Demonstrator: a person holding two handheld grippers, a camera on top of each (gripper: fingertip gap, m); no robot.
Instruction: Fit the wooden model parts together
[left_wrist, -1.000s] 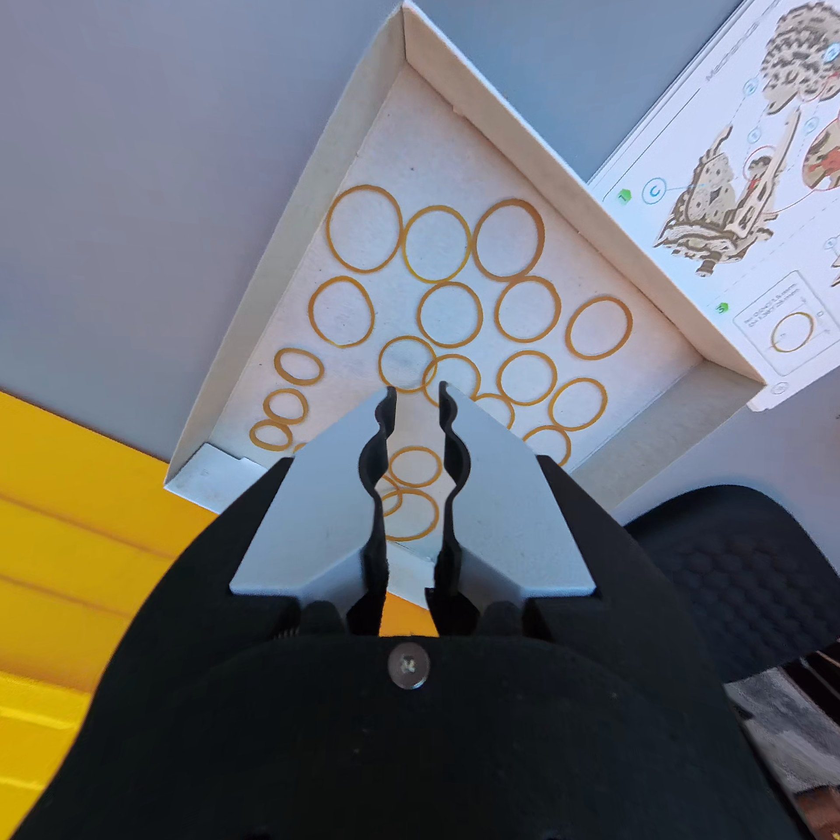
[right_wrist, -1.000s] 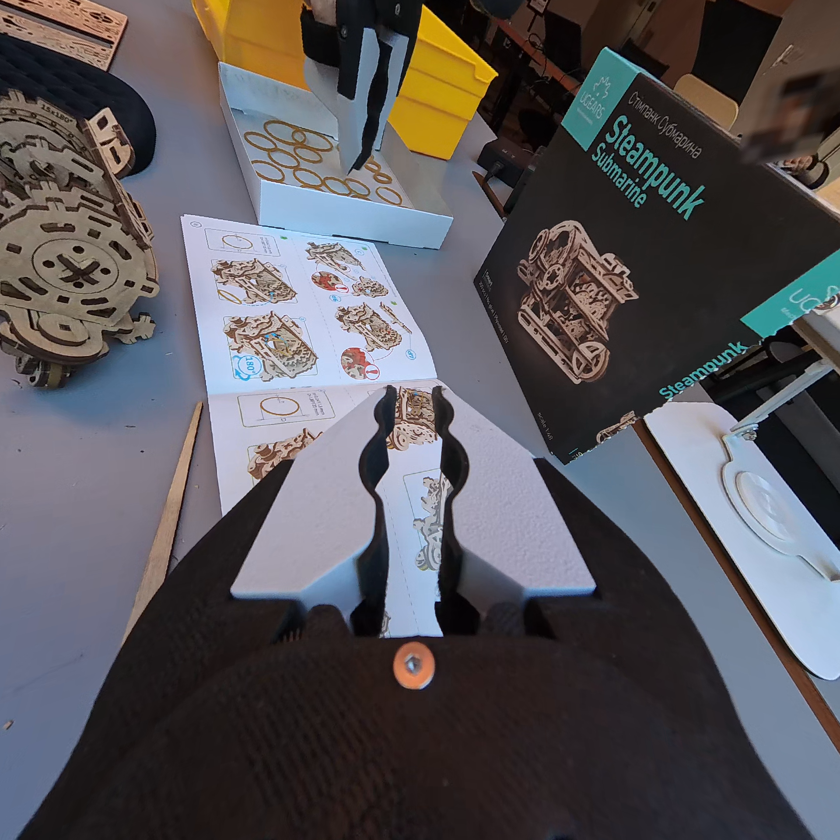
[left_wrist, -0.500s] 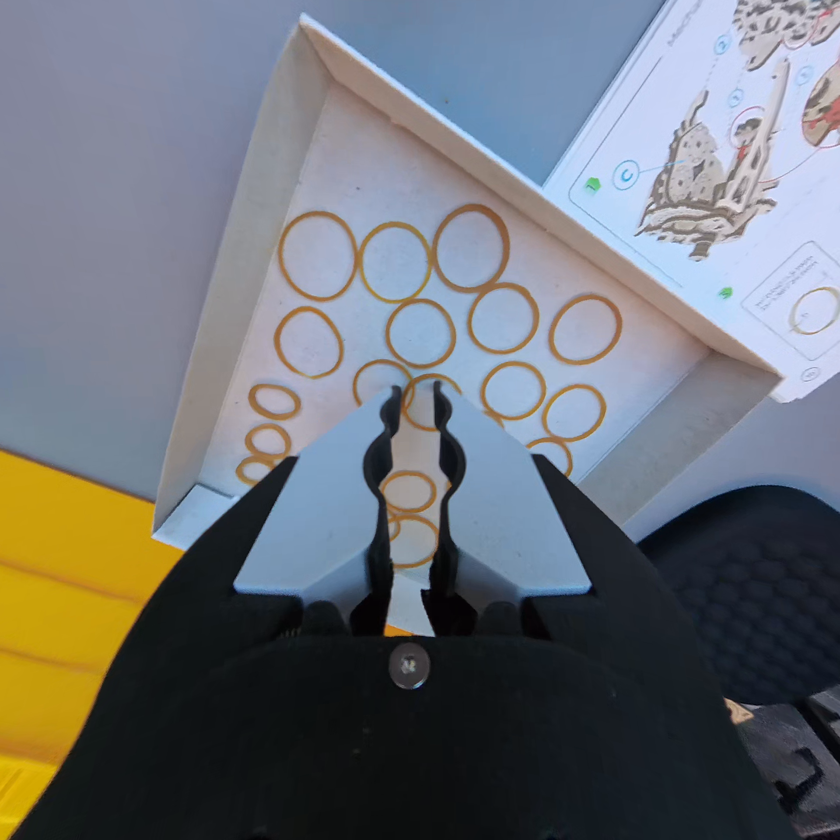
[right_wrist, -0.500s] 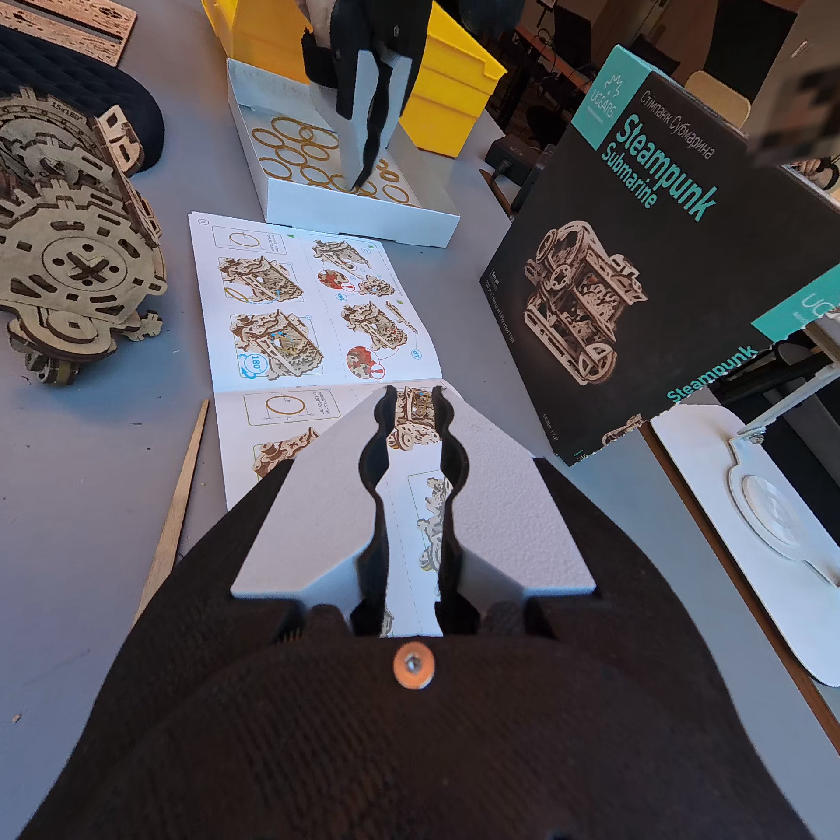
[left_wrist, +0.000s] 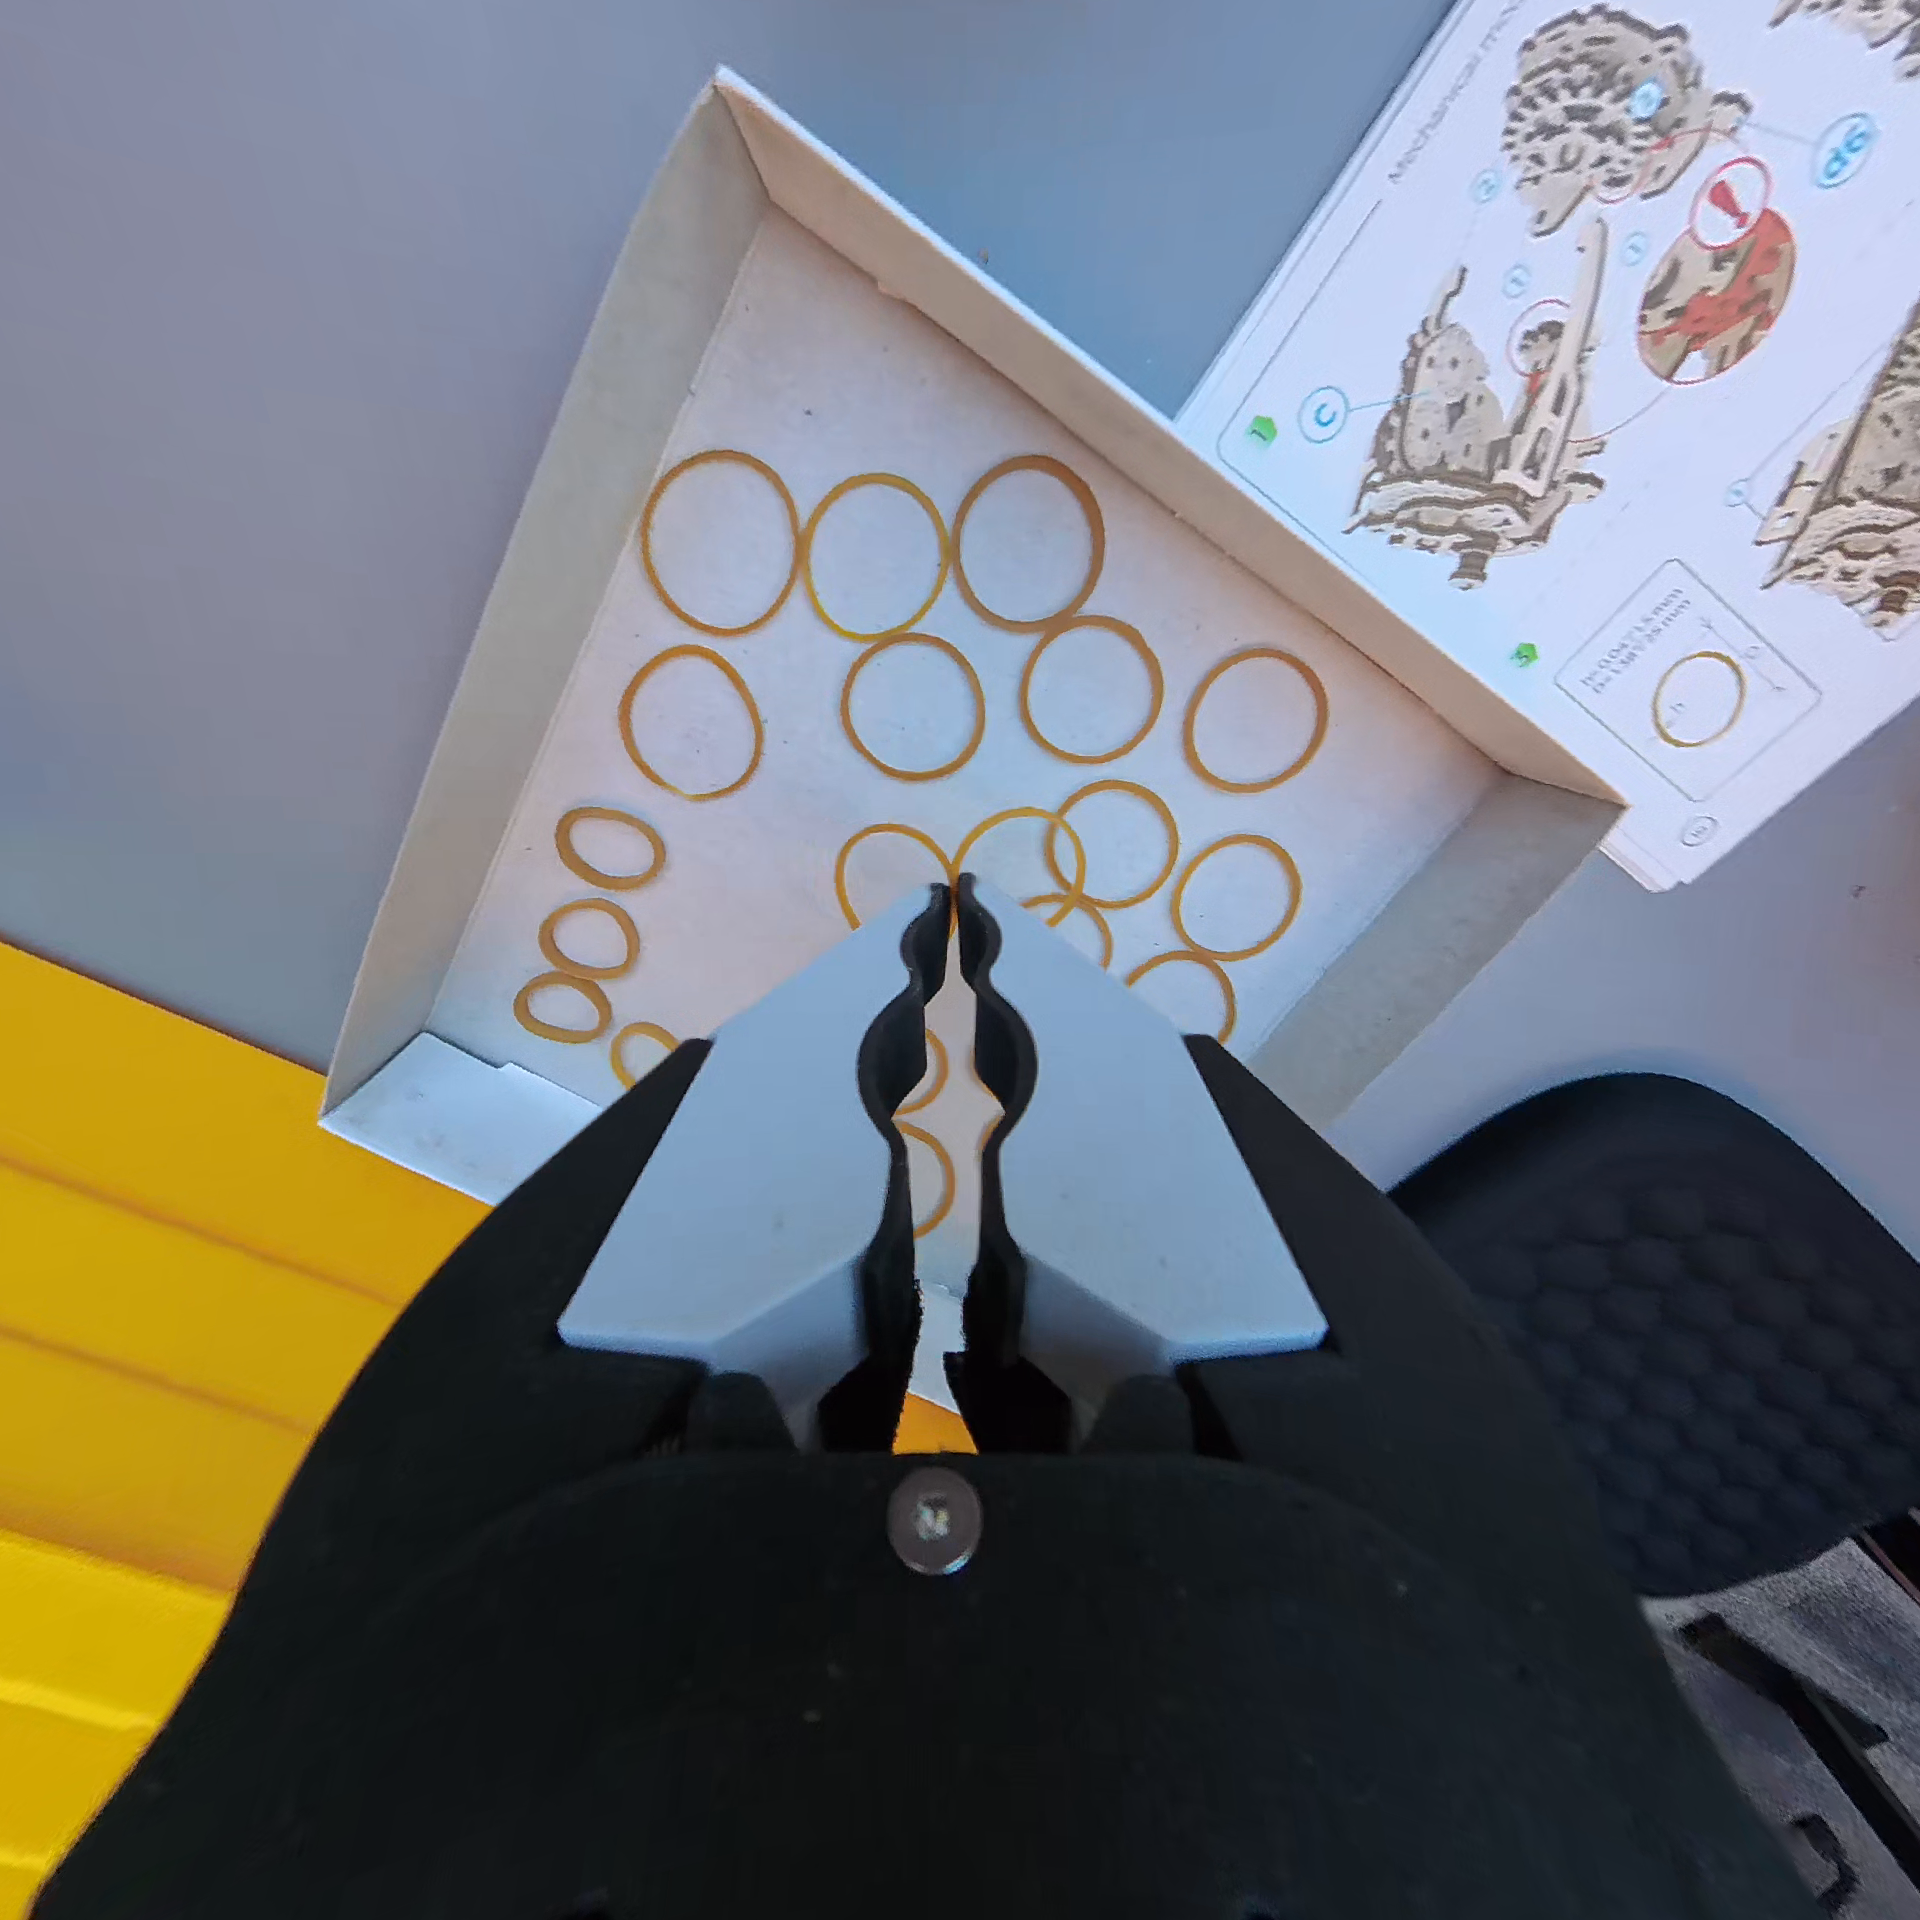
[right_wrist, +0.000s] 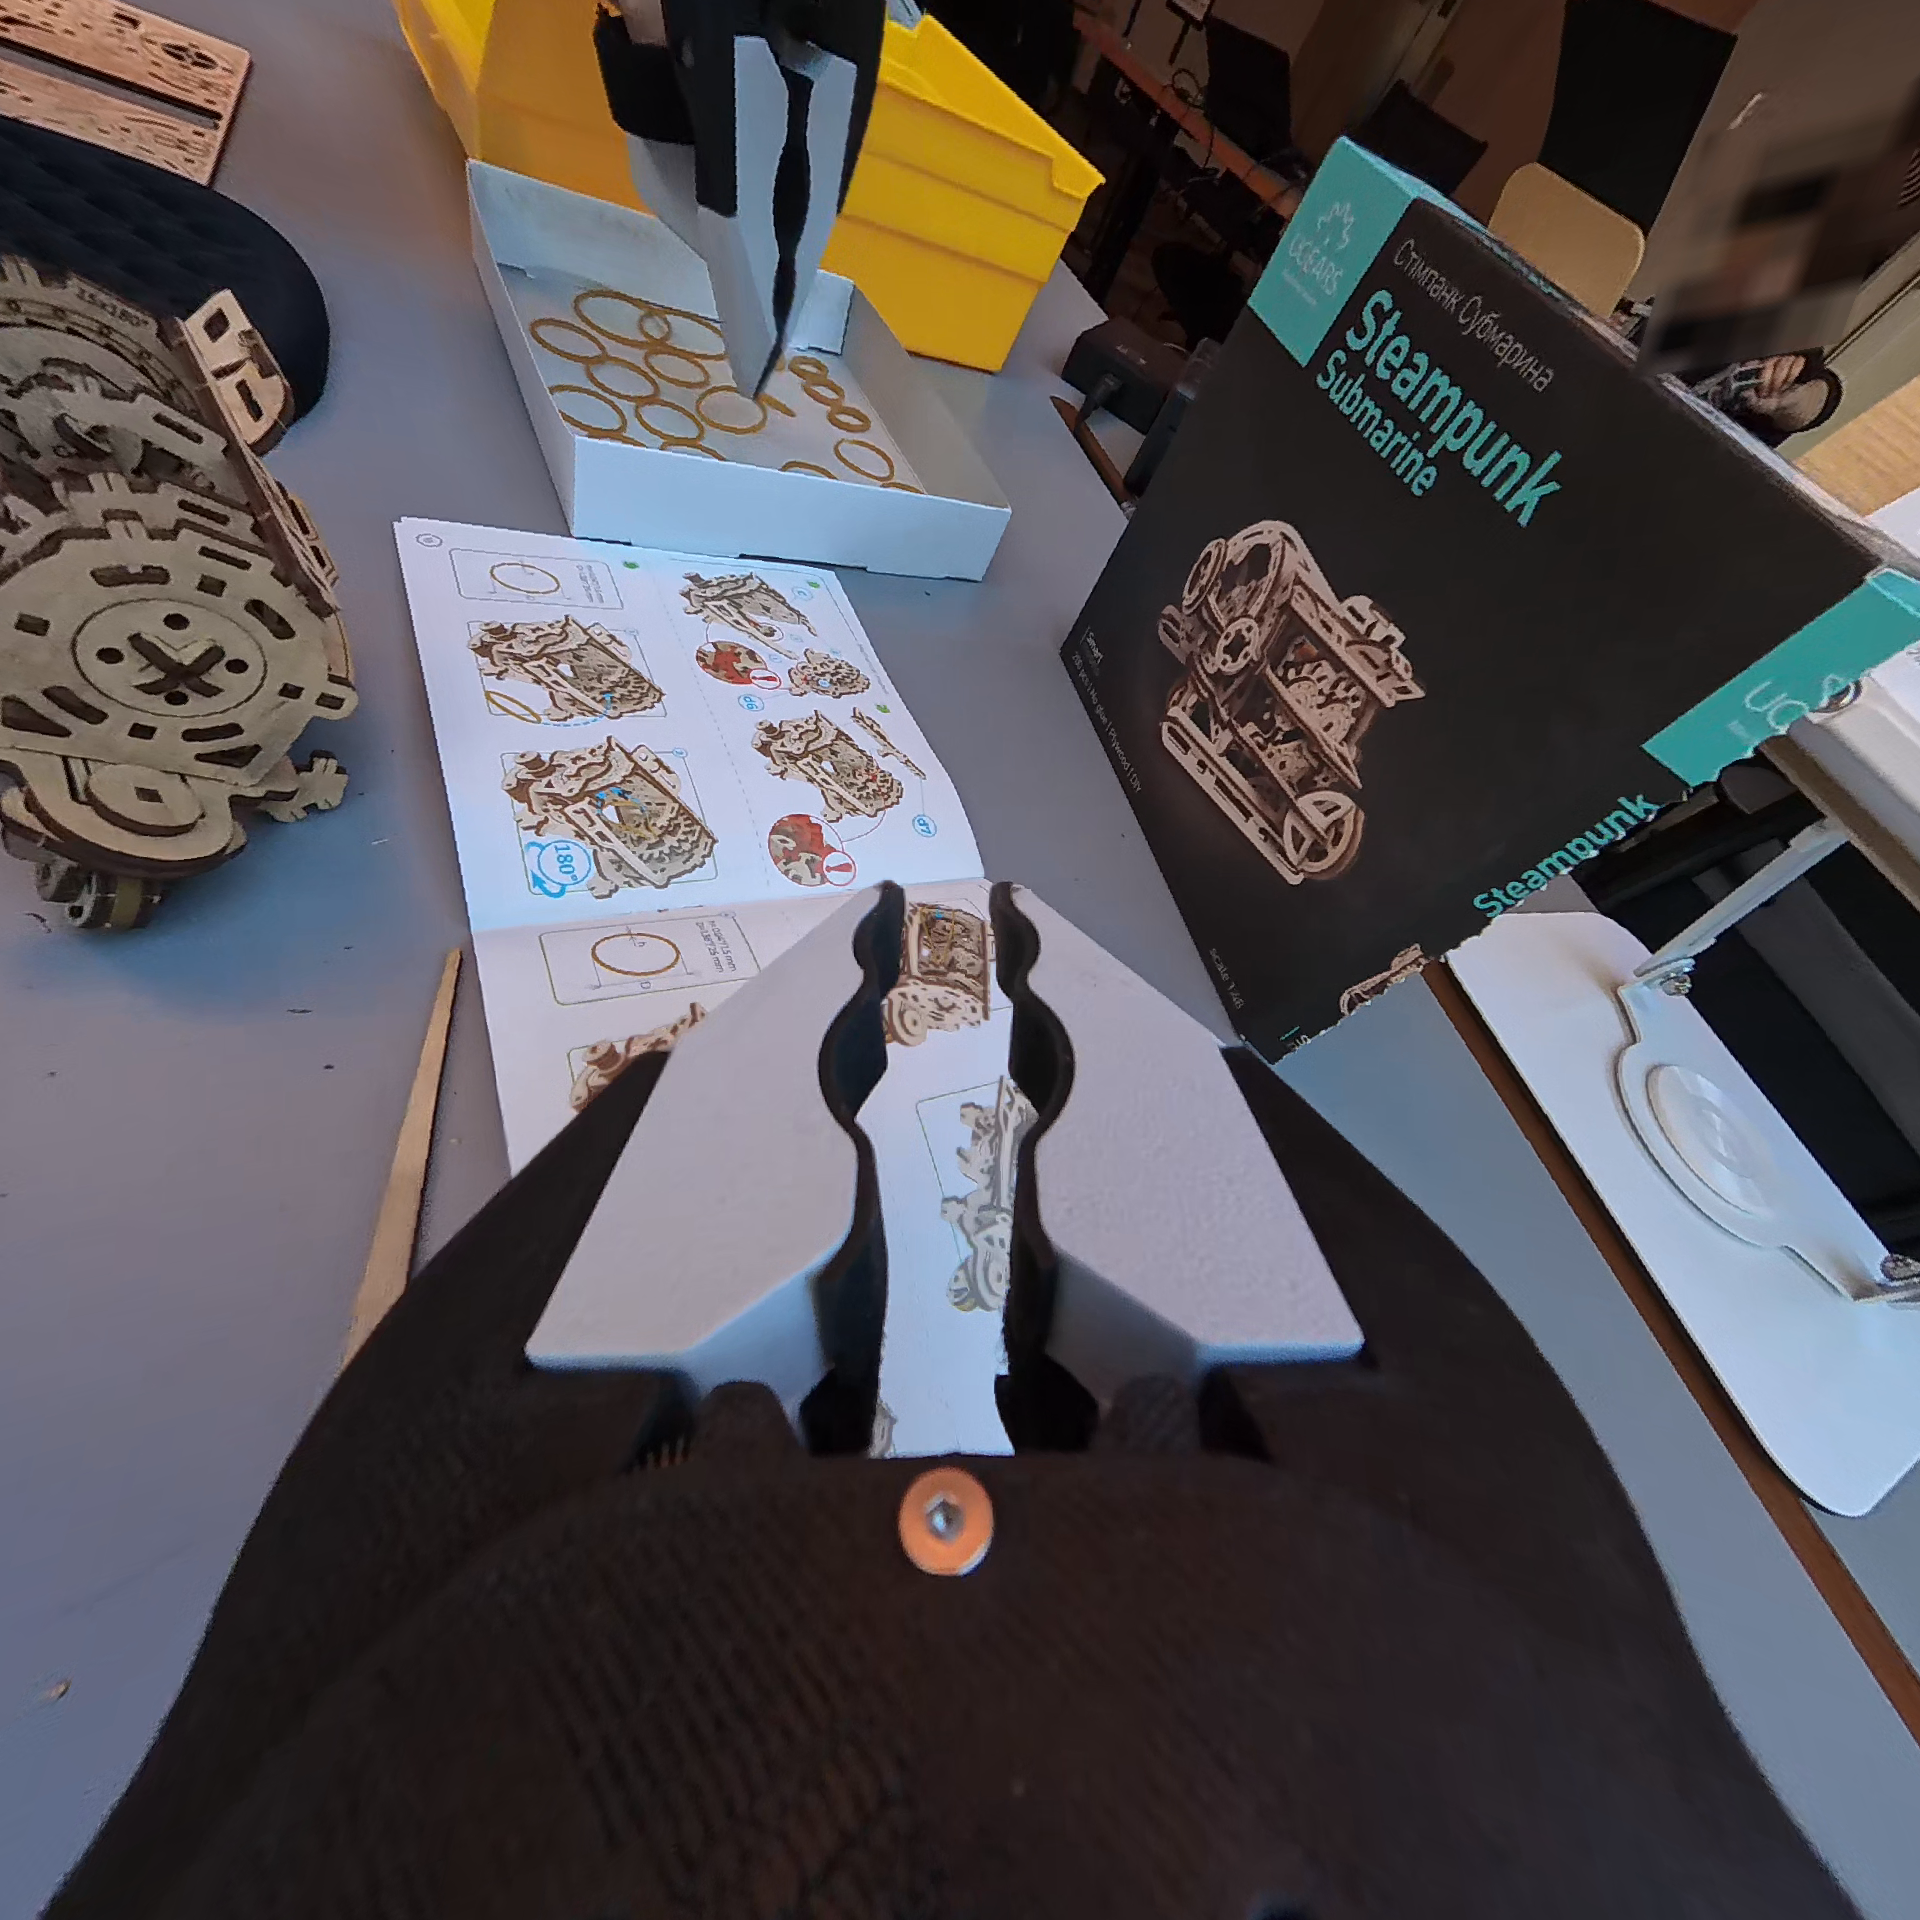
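A shallow white tray (left_wrist: 665, 343) holds several tan rubber bands (left_wrist: 914, 707) lying flat. My left gripper (left_wrist: 953, 896) points down into the tray, its tips pinched together where two bands meet. In the right wrist view it (right_wrist: 764, 387) touches the floor of the tray (right_wrist: 779, 514). My right gripper (right_wrist: 940, 899) is open and empty, hovering over the open instruction booklet (right_wrist: 582, 748). A partly built wooden model (right_wrist: 156, 665) stands on the grey table to the left, apart from both grippers.
The dark kit box (right_wrist: 1351, 623) stands upright at the right. Yellow bins (right_wrist: 956, 208) sit behind the tray. A thin wooden stick (right_wrist: 405, 1164) lies left of the booklet. A black mat (right_wrist: 156, 249) and a wooden parts sheet (right_wrist: 104, 94) lie far left. The gap from one gripper's tips to the other's is roughly 30 cm.
My left gripper has dropped towards the tray floor and closed its jaws from open to pinched on the bands. My right gripper has stayed open and drifted only slightly.
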